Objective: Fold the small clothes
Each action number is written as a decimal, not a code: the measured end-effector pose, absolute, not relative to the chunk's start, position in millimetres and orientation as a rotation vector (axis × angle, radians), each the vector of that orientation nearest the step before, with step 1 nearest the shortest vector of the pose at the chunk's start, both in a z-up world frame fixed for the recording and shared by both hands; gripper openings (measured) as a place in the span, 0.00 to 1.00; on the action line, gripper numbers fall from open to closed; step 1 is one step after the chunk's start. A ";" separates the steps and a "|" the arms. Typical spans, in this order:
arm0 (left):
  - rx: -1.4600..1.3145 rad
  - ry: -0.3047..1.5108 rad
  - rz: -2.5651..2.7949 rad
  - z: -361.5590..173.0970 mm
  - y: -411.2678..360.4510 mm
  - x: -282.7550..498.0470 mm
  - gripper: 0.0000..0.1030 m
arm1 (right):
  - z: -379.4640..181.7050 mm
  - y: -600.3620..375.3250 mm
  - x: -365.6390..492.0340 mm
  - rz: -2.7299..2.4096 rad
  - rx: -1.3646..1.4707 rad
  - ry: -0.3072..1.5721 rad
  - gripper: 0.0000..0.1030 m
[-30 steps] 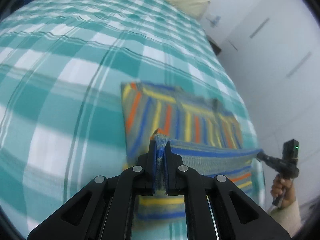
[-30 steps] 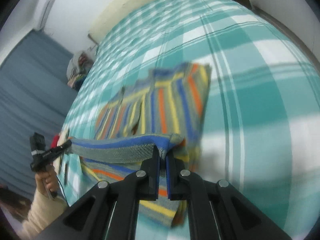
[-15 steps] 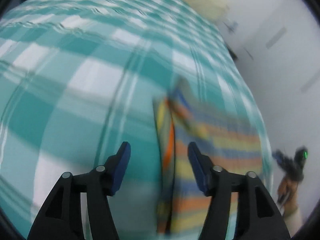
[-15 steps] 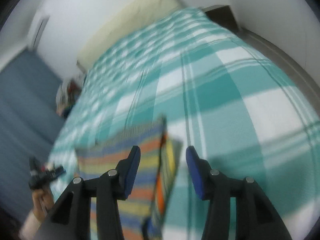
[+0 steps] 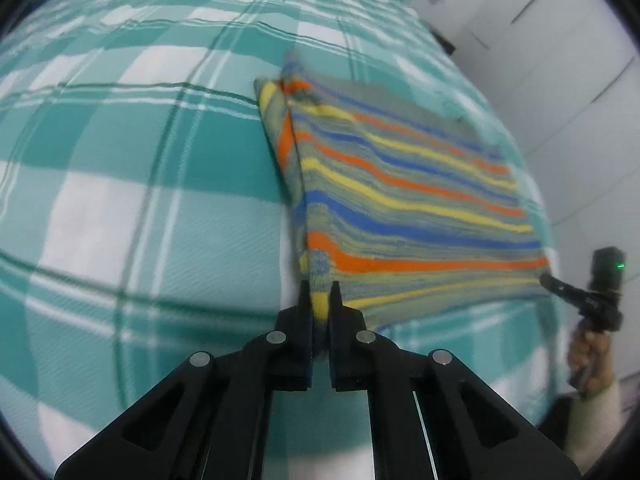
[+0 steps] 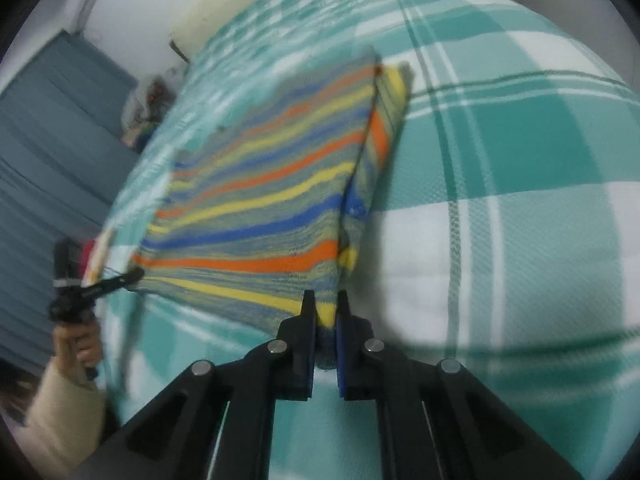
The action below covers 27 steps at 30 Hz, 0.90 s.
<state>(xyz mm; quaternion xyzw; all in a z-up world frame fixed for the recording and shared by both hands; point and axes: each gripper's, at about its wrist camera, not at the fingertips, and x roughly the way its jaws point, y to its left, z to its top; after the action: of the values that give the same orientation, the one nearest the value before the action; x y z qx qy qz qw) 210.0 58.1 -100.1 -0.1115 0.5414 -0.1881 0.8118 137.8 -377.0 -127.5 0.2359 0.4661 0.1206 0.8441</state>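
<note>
Item: striped knit garment point(image 5: 408, 184), already doubled, lying on the checked bed cover point(image 5: 120, 184). Left claw point(image 5: 320, 294) and right claw point(image 6: 323, 304) have just snapped closed, each pinching a near corner. Advice, as judged: lift both corners level, keep the edge taut, lay it squarely onto the far edge.

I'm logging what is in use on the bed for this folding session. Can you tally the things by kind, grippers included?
Striped knitted garments in orange, blue, yellow and grey: 1
Teal and white checked bedspreads: 1
Pale yellow pillows: 1
Black two-finger grippers, each shut on a near corner of the garment: 2 (left gripper, right gripper)
Total: 5
</note>
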 end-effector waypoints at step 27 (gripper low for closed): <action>-0.093 0.804 -0.225 -81.4 6.9 74.4 0.96 | -86.0 -349.3 62.8 -0.070 0.234 0.778 0.49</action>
<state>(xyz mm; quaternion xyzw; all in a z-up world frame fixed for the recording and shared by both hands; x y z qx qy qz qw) 74.4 6.9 -81.4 -0.0449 0.3904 -0.1092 0.9131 62.8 -349.3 -86.0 0.1137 0.3782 -0.0339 0.9181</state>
